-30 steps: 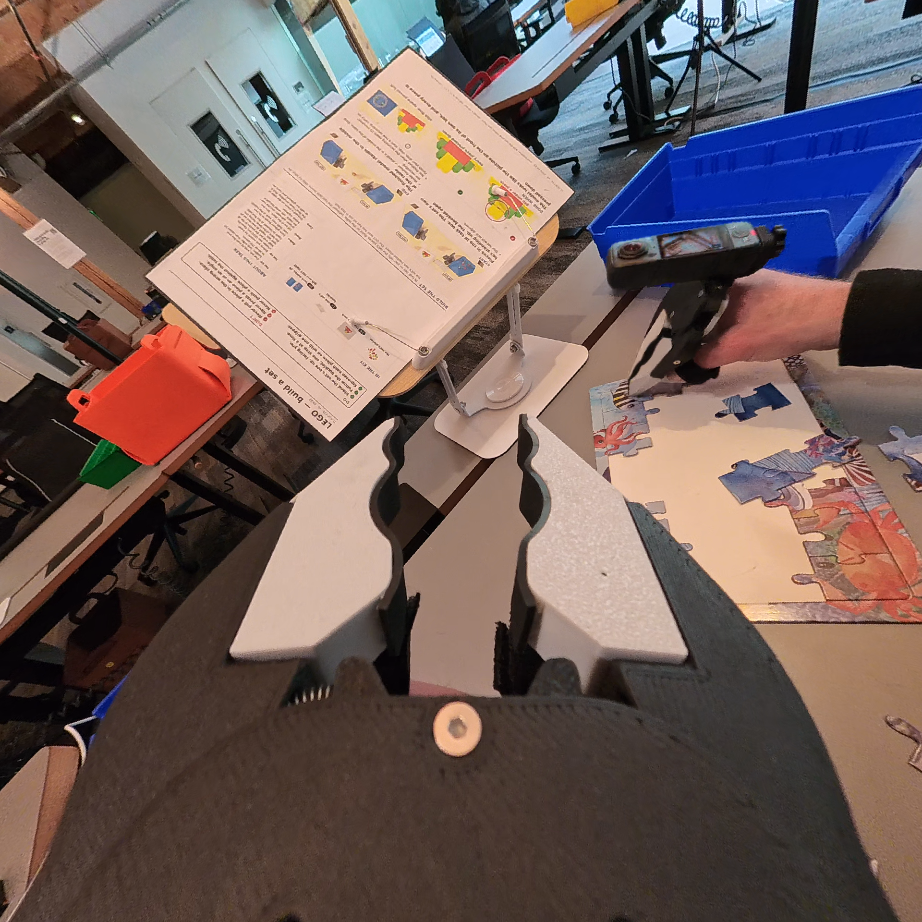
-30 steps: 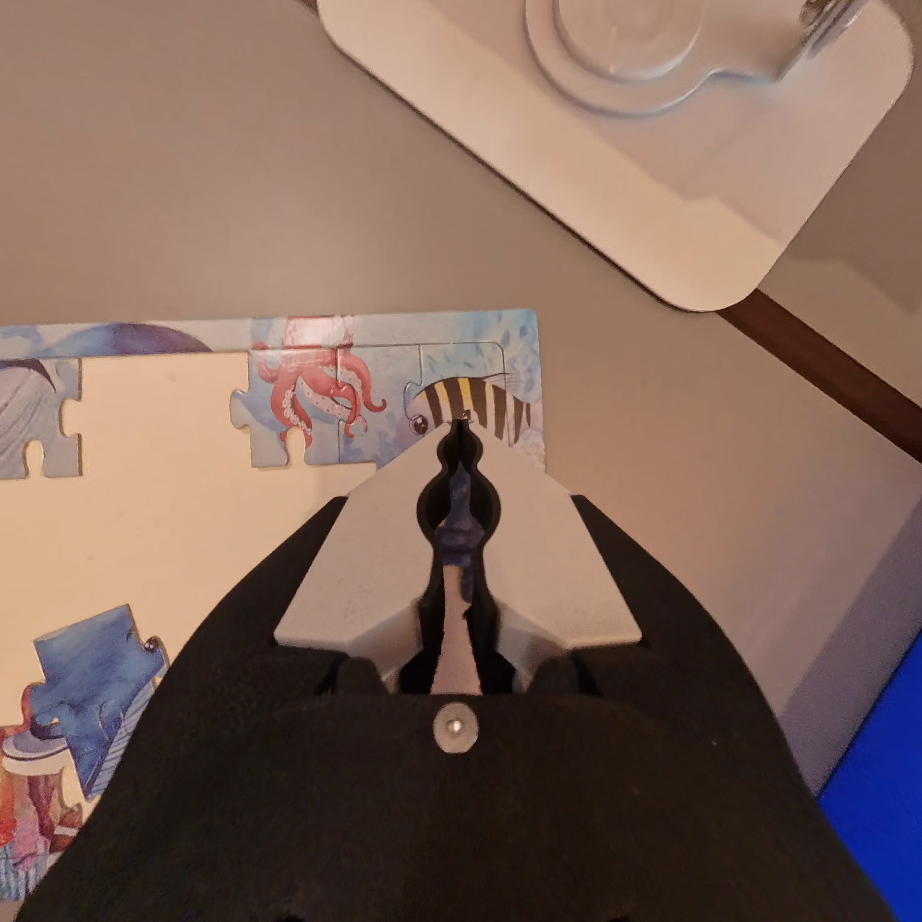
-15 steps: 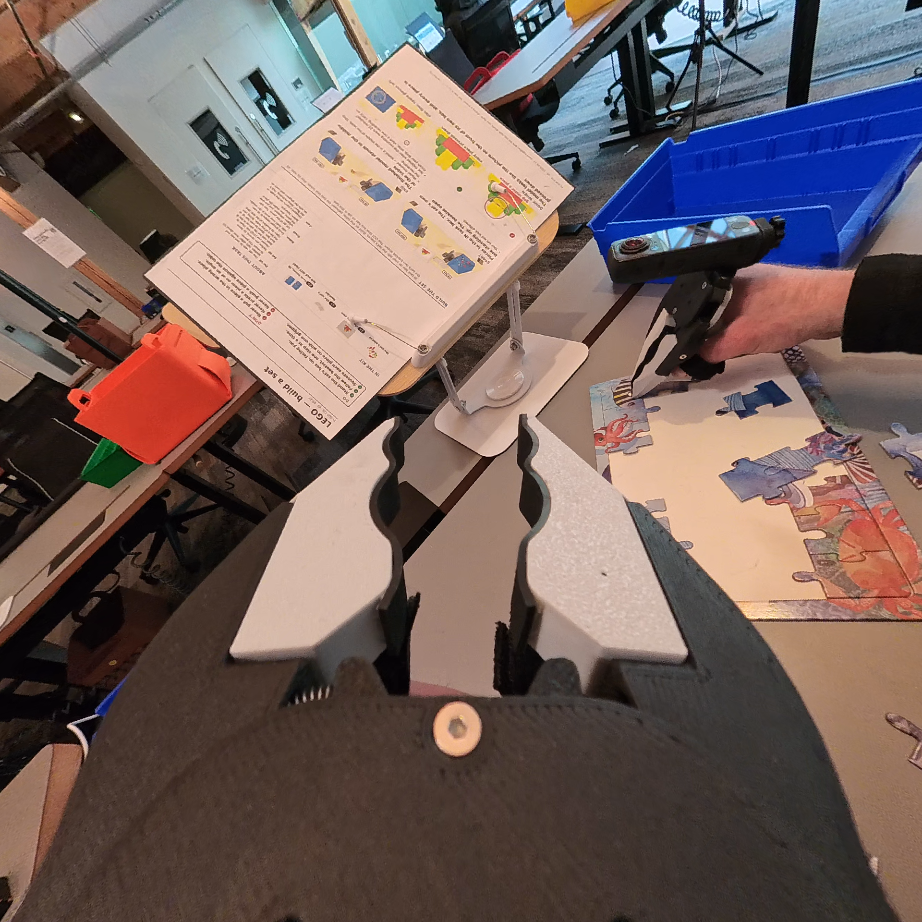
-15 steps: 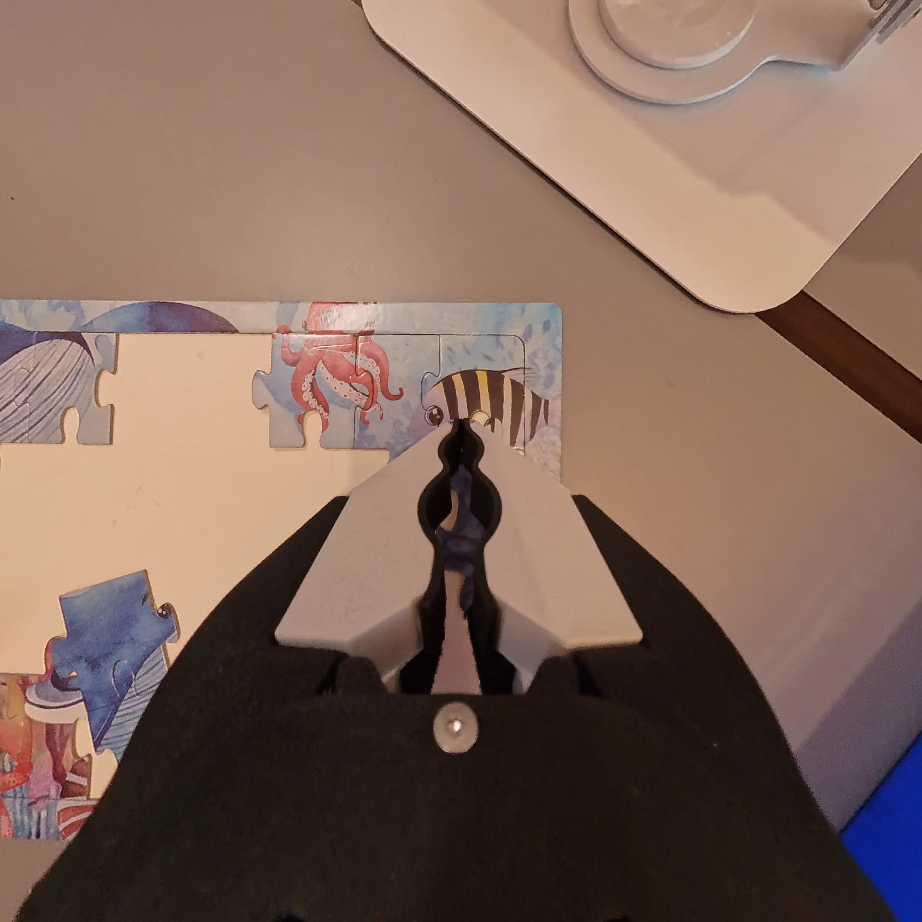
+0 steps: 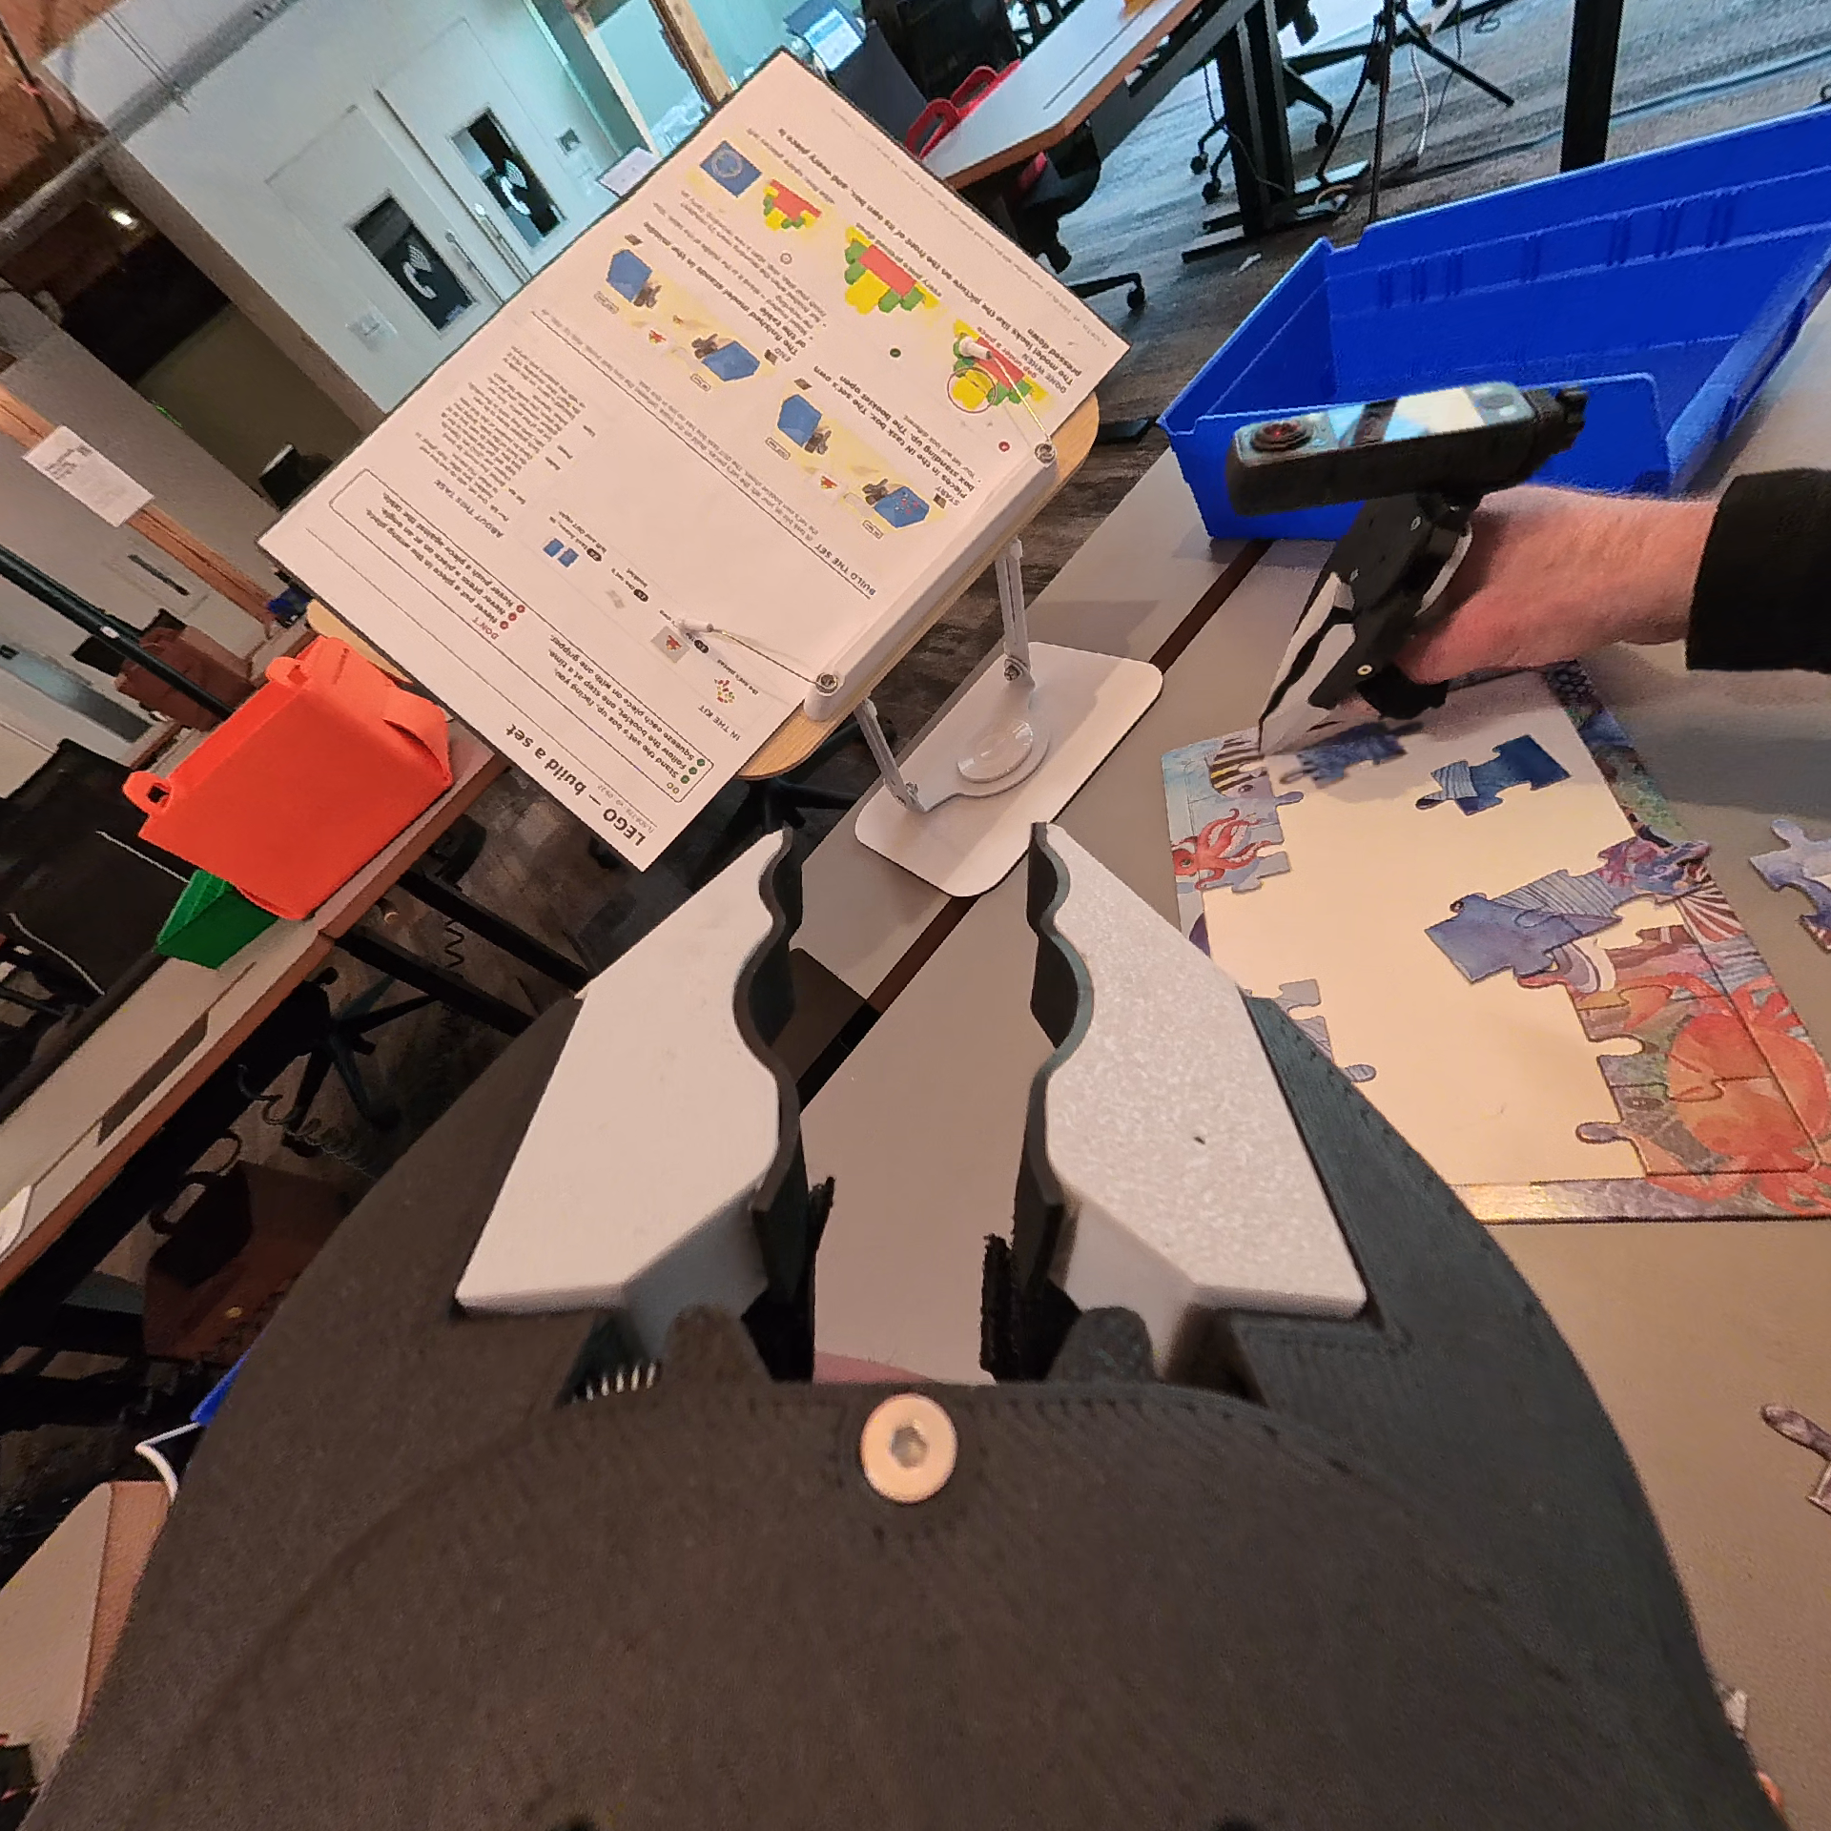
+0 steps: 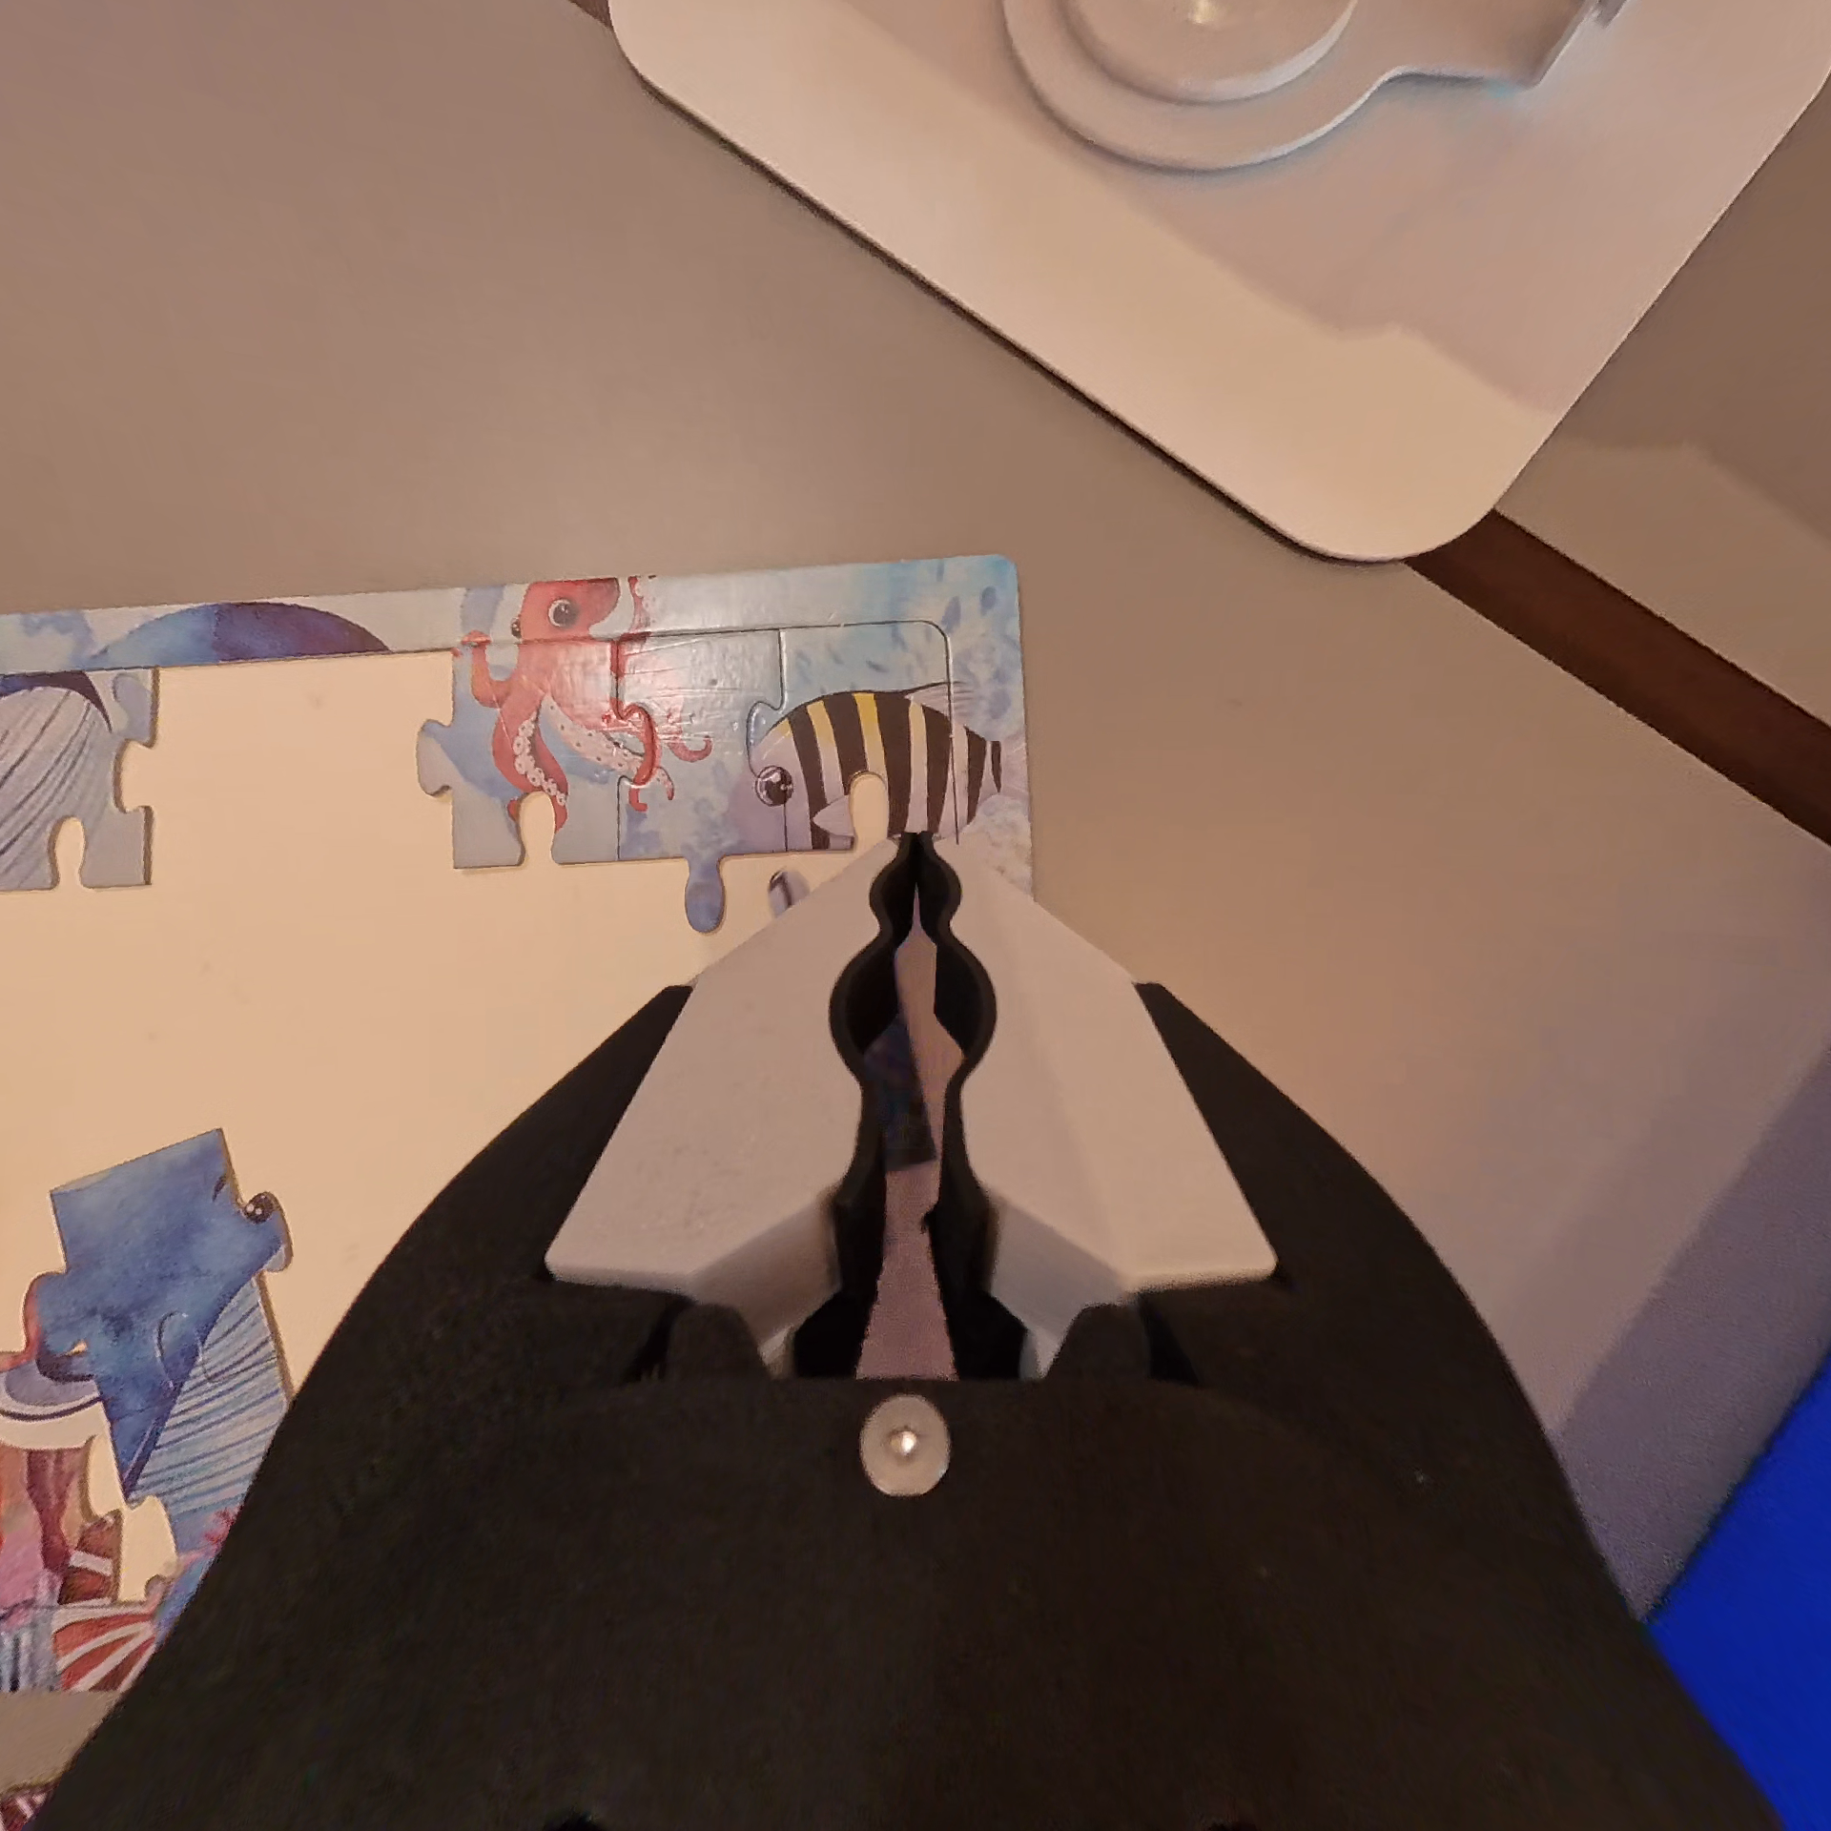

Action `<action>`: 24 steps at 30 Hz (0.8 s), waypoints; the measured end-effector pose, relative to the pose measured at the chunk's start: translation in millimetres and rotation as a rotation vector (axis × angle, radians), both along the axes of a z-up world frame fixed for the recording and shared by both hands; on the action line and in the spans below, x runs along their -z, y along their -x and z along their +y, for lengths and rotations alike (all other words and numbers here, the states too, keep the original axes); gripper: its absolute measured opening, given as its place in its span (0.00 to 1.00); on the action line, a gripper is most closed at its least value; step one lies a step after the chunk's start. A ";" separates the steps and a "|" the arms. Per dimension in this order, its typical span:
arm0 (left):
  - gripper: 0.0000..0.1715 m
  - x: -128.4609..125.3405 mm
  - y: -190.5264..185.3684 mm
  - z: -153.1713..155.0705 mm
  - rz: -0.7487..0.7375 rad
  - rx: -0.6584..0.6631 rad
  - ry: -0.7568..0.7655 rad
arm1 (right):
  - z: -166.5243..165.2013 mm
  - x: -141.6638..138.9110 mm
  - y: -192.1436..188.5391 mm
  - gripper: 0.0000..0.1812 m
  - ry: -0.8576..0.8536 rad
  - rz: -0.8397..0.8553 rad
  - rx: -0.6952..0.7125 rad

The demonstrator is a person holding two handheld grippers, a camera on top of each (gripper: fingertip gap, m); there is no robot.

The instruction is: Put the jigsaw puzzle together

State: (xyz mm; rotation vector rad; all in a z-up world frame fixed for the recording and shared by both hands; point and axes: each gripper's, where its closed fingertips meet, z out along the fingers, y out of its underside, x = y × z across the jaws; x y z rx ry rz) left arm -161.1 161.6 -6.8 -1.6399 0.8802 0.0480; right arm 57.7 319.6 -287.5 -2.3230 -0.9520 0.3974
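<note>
The puzzle board (image 5: 1387,971) lies on the grey table, its cream base partly filled. A striped fish piece (image 6: 872,753) and octopus pieces (image 6: 555,723) sit in its far corner, and crab pieces (image 5: 1734,1090) at the near right. My right gripper (image 6: 912,842) is shut on a dark blue puzzle piece (image 6: 907,1100), with its tips just below the fish piece. In the left wrist view the right gripper (image 5: 1278,733) holds that piece (image 5: 1338,758) low over the board's corner. My left gripper (image 5: 907,862) is open and empty, held above the table's left edge.
A document stand holding a printed sheet (image 5: 694,446) rests on a white base (image 5: 1011,763) just beyond the board. A blue bin (image 5: 1536,327) stands behind the hand. Loose pieces (image 5: 1793,872) lie right of the board. An orange box (image 5: 287,773) sits on another table. One gripper's finger ends stand about 40 cm off the other's.
My right gripper has come down closer to the board's corner with the blue piece, its tips now just below the fish piece. The left gripper has not moved.
</note>
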 end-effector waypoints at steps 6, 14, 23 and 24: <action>0.26 1.4 2.3 1.7 0.000 -0.008 0.005 | -1.1 -2.9 1.2 0.00 -0.024 0.009 -0.016; 0.26 4.5 -0.2 3.7 0.009 -0.006 0.014 | -40.6 -9.9 -9.0 0.22 0.046 0.003 -0.120; 0.26 5.5 -3.6 2.7 0.022 -0.004 0.015 | -45.2 0.5 -12.6 0.14 0.017 -0.032 -0.190; 0.26 5.5 -3.2 2.9 0.021 -0.004 0.015 | -45.0 0.4 -12.4 0.14 0.017 -0.030 -0.189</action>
